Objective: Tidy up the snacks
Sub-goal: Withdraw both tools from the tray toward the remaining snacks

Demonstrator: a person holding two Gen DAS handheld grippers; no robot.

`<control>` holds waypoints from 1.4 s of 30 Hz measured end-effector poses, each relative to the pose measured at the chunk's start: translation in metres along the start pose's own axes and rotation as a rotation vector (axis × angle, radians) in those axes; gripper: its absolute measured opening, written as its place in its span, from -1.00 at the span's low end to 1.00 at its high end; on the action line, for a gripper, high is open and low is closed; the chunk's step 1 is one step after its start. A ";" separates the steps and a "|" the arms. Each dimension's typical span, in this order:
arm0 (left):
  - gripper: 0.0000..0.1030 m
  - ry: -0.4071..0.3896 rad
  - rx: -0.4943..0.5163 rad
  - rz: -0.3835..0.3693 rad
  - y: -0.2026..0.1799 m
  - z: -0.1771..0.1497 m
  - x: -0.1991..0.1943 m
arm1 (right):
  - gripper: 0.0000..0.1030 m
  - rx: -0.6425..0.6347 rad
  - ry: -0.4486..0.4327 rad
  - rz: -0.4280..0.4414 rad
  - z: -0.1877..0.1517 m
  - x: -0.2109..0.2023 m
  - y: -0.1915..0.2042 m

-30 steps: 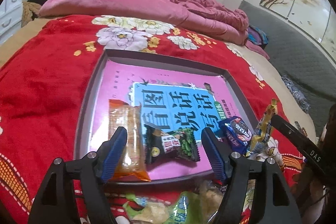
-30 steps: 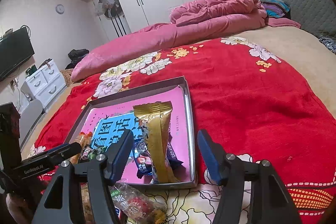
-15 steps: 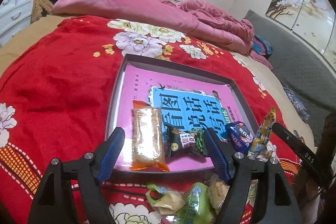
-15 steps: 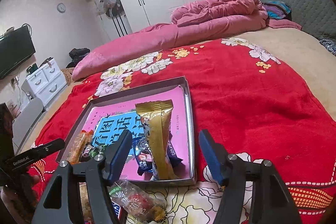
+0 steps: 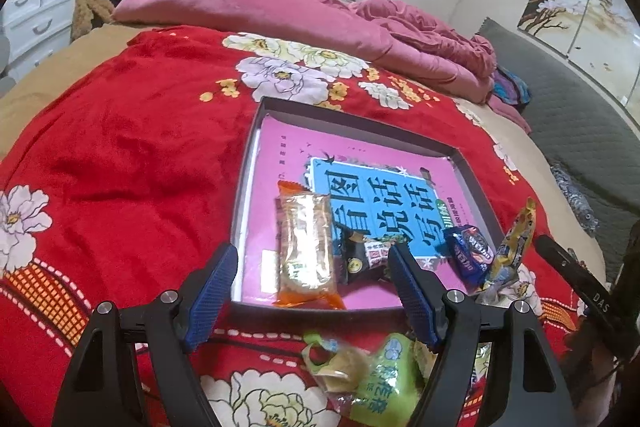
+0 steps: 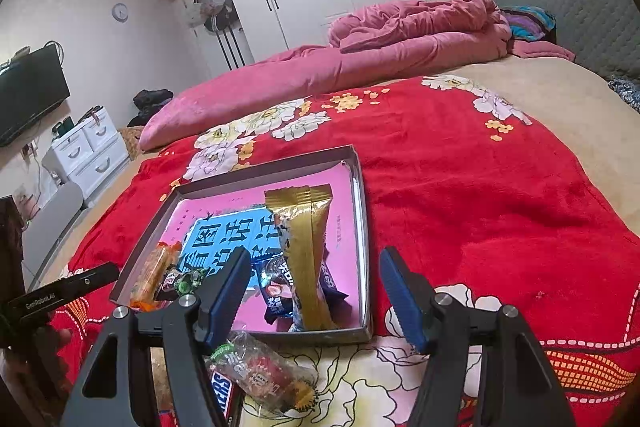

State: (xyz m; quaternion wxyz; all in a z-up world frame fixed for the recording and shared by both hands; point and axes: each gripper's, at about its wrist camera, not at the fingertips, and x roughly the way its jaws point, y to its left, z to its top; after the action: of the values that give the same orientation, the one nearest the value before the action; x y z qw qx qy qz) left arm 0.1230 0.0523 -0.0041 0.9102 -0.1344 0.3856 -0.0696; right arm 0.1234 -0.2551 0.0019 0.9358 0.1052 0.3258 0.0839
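Now both sets of jaws stand released and hold nothing. On the bed, the left gripper [image 5: 312,293] hovers over the near rim of the tray [image 5: 352,125], where an orange snack [image 5: 306,253] lies at 6 o'clock, a black packet [image 5: 366,259] just beside it. The right gripper [image 6: 314,301] hangs above a gold wrapper [image 6: 308,251] leaning in the tray's 5 o'clock corner. A green packet [image 5: 384,379] lies outside.

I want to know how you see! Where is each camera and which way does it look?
Left wrist: sits on the left gripper, looks down along its open fingers at the tray; the right gripper's tip shows.
Right wrist: sits on the right gripper, also open, looks at the tray from its right side; the left gripper shows.
Both share the tray, gold snack and red blanket.
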 end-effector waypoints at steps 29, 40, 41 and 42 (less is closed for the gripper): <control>0.53 0.020 0.014 0.037 0.000 -0.013 -0.015 | 0.33 -0.120 0.036 0.029 -0.020 -0.015 0.034; 0.53 0.020 0.053 0.045 -0.010 -0.022 -0.022 | 0.34 -0.132 0.043 0.030 -0.025 -0.019 0.037; 0.53 0.021 0.054 0.046 -0.010 -0.023 -0.022 | 0.34 -0.132 0.044 0.029 -0.025 -0.020 0.037; 0.53 0.021 0.055 0.046 -0.011 -0.023 -0.023 | 0.34 -0.131 0.045 0.029 -0.025 -0.020 0.037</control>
State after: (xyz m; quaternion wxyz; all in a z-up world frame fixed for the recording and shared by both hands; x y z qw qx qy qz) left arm 0.0904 0.0428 -0.0010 0.9107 -0.0996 0.3963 -0.0605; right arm 0.0889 -0.2200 0.0036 0.9318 0.0463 0.3391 0.1210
